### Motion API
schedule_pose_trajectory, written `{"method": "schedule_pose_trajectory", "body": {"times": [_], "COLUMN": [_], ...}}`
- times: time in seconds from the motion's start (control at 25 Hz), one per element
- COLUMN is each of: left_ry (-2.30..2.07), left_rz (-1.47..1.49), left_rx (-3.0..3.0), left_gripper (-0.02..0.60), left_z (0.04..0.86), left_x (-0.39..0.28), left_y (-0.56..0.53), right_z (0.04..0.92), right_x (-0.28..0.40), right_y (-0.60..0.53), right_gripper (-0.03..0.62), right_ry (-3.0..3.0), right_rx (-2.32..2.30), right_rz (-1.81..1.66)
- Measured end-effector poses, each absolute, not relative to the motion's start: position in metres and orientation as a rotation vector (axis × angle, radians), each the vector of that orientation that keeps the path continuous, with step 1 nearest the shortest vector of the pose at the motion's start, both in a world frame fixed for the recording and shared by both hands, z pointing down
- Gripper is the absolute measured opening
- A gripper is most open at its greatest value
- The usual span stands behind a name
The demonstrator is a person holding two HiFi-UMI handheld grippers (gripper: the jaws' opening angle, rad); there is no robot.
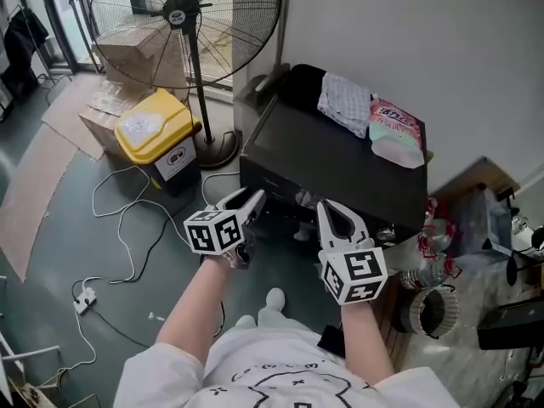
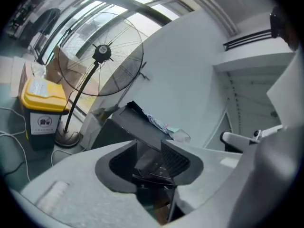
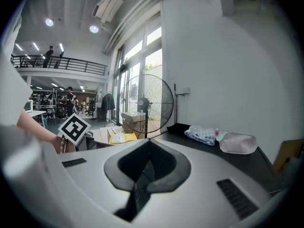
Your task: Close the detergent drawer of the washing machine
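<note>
Detergent drawer sits at the top of the front face of the black washing machine, in the gap between the two grippers as the head view shows them. It appears to stick out a little there, though it is dark on dark and its edges are hard to trace.

The left gripper has its jaws partly apart with nothing between them. Its own view shows only the machine's front corner through the gap. The right gripper has its jaws together and empty. Both hang just short of the front, touching nothing.

The likeliest slip, as I judge it, is an off-centre push. Pressure on one corner could skew the drawer in its slot and leave it jammed part-way in. The left jaws, standing apart, could straddle the drawer's lip and snag on it rather than press it flat. The right jaws make a narrow tip that could skid off a smooth front and knock the panel.

The checked cloth and the plastic bag lie on the lid toward the wall, well apart from the front, so only a hard shove that rocks the machine would shift them.
</note>
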State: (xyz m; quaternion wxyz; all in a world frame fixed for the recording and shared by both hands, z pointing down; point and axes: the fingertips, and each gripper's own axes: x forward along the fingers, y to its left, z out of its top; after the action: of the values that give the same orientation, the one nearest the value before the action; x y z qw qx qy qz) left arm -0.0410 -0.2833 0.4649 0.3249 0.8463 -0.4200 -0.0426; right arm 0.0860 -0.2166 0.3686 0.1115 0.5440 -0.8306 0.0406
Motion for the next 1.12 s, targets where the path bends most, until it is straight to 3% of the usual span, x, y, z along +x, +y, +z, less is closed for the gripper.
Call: {"method": "schedule_pose_trajectory", "body": {"times": [0.12,0.16,0.68,1.12], "left_ry": [-1.231,-1.275,-1.363,-1.439], "left_rz": [-0.115,-0.115,0.120,0.127], "left_rx": [2.271,2.294,2.802,2.945], "left_gripper": [0.037,0.019,0.015,0.015], "left_z": [0.446,0.439,0.356,0.312], "left_x": [-0.064,-0.072,-0.090,-0.095], "left_y": [-0.274,-0.271,-0.214,-0.186], "right_z": [0.359,0.355,0.330,0.305], "right_x": [0.084,0.083,0.067,0.066], "right_y": [-0.203,-0.198,-0.133,-0.114], "right_gripper": [0.000,0.000,0.000,0.000], "right_ry": [-2.426,-2.419,-2.330,-2.337], "right_rx": [1.634,1.646,1.758,1.771], "right_rz": [0.102,0.094,0.012,-0.078]}}
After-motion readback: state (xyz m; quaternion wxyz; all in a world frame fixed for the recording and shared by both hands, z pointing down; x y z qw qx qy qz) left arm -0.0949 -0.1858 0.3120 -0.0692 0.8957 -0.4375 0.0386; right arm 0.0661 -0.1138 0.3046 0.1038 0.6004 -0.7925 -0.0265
